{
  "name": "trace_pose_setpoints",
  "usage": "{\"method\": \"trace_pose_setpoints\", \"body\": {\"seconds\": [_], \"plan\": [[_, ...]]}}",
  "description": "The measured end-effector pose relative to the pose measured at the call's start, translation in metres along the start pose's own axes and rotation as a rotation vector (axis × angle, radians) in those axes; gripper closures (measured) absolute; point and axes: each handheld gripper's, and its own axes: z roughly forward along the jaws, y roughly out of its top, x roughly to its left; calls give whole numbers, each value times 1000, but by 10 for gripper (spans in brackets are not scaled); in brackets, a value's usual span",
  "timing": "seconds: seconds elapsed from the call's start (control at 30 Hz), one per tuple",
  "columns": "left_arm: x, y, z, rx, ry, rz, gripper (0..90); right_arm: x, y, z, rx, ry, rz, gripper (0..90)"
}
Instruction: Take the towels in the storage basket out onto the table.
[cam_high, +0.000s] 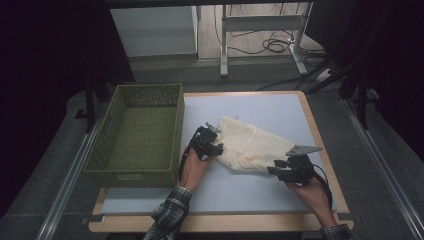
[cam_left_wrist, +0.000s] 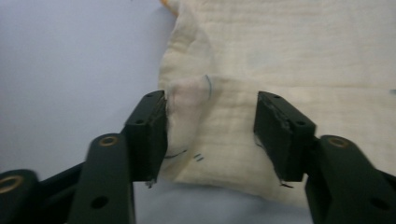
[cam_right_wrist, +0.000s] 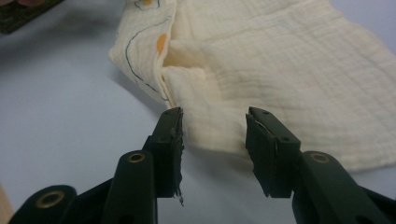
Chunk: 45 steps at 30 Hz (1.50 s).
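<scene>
Both grippers at cloth (cam_high: 252, 145) edges, jaws apart.

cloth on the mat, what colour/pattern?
The cloth is pale cream crinkled weave, with thin dark line drawing and orange spots near one edge. Clearest in the right gripper view.

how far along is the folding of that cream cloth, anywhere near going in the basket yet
Done: the cream muslin cloth already lies folded over on the pale blue mat. In hand: both the left gripper and the right gripper stand open at its edges, pinching nothing. Left: probably another fold, then perhaps the move to the green woven basket, which holds no cloth.
</scene>
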Motion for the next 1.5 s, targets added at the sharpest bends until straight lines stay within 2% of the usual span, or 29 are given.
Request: {"method": "trace_pose_setpoints", "body": {"seconds": [0.03,0.13,0.17,0.2,0.23,0.27,0.33,0.47,0.63,0.7,0.73,0.77,0.8,0.87,0.97,1.07,1.13,1.23,1.37,1.43,1.5], "plan": [[2,-1,3,8,-9,-8,502,0,1,4,7,1,-6,574],[3,-6,11,33,-59,-21,662,-2,0,14,29,13,-11,780],[3,-8,10,20,-74,-28,714,-3,0,17,37,24,-8,841],[3,-8,10,20,-74,-28,777,-3,0,17,37,24,-8,841],[2,-9,8,16,-78,-26,777,-3,-1,19,45,32,-5,856],[1,-10,7,14,-72,-16,837,-5,0,17,51,18,-10,862],[-2,-11,-3,-16,-95,-25,838,-8,2,12,35,9,-7,863],[-9,-13,-22,-65,-120,-12,842,-18,9,-6,12,-31,1,861],[-20,-19,-39,-78,-150,15,848,-34,21,-23,0,-88,25,857],[-23,-21,-41,-79,-162,13,847,-38,23,-24,0,-95,31,856],[-25,-24,-44,-81,-169,20,845,-45,26,-23,2,-106,43,842],[-31,-33,-45,-82,-190,27,843,-48,26,-21,6,-102,55,826],[-31,-33,-45,-82,-190,27,836,-48,26,-21,6,-102,55,826],[-35,-38,-46,-76,-202,38,825,-51,24,-16,13,-87,81,738],[-38,-45,-52,-87,-196,51,726,-50,19,-22,-3,-101,80,712],[-37,-42,-57,-97,-174,57,677,-48,16,-28,0,-100,72,713],[-35,-36,-59,-99,-159,57,620,-45,11,-37,2,-111,57,713],[-31,-28,-60,-118,-147,42,561,-42,4,-48,0,-106,60,714],[-26,-19,-67,-147,-154,27,533,-37,-9,-58,3,-94,61,713],[-22,-9,-67,-160,-131,20,523,-36,-13,-60,3,-89,61,714],[-19,-1,-59,-136,-130,11,528,-35,-17,-59,-1,-74,75,718]]}}
